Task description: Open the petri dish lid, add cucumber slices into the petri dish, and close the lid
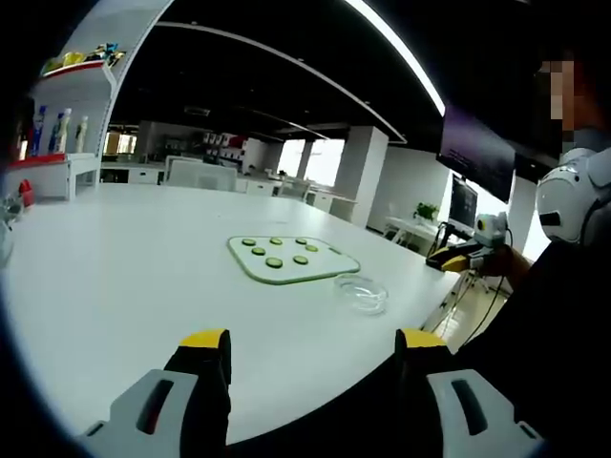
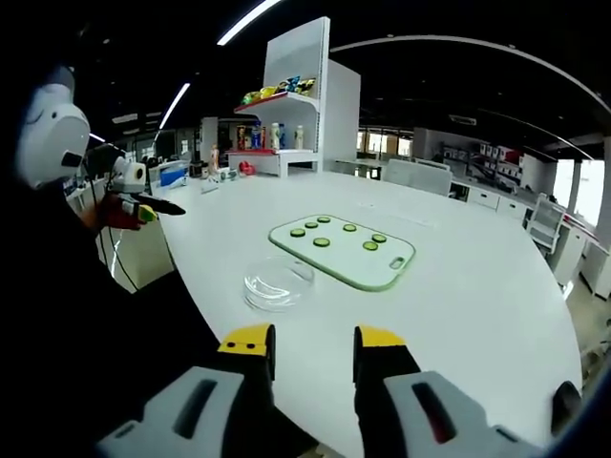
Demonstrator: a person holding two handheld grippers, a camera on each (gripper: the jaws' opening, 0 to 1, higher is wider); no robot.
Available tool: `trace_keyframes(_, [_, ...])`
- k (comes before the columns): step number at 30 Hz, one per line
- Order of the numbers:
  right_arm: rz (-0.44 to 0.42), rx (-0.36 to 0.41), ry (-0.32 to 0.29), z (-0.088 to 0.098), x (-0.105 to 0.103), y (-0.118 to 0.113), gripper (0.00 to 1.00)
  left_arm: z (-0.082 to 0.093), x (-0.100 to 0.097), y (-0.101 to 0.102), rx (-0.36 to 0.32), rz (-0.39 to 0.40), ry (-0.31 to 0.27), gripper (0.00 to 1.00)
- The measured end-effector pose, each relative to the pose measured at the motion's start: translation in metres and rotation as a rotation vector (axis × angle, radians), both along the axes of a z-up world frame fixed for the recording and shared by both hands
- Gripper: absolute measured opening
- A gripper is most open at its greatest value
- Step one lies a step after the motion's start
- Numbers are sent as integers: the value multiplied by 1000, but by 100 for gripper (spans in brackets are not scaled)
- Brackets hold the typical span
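Observation:
A clear petri dish (image 1: 361,293) (image 2: 278,283) with its lid on sits on the white table, beside a pale green cutting board (image 1: 291,260) (image 2: 344,250). Several cucumber slices (image 1: 274,262) (image 2: 322,242) lie spread on the board. My left gripper (image 1: 313,343) hangs over the table's near edge, well short of the dish, open wide and holding nothing. It also appears far off at the left (image 2: 134,205) in the right gripper view. My right gripper (image 2: 315,339) is open and empty, a short way in front of the dish. A hand holds it at the right (image 1: 468,258) in the left gripper view.
The large white table (image 1: 143,277) (image 2: 477,315) curves away around the board. A white shelf unit with bottles and coloured items (image 2: 286,105) (image 1: 67,114) stands at its far end. A person wearing a white headset (image 1: 573,200) (image 2: 48,134) stands close at the table's edge. Desks and monitors (image 1: 463,205) lie beyond.

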State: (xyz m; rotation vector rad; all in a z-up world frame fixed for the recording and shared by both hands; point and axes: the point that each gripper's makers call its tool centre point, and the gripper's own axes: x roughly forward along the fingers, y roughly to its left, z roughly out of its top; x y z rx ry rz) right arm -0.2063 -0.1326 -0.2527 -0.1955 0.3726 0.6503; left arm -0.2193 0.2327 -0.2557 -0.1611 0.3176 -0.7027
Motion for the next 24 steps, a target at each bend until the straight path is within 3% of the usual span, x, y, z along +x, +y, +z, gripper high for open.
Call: trace_keyframes(24, [-3,-3,2,0,-1,-6,32,6,2,-8,24,-21,-8,69])
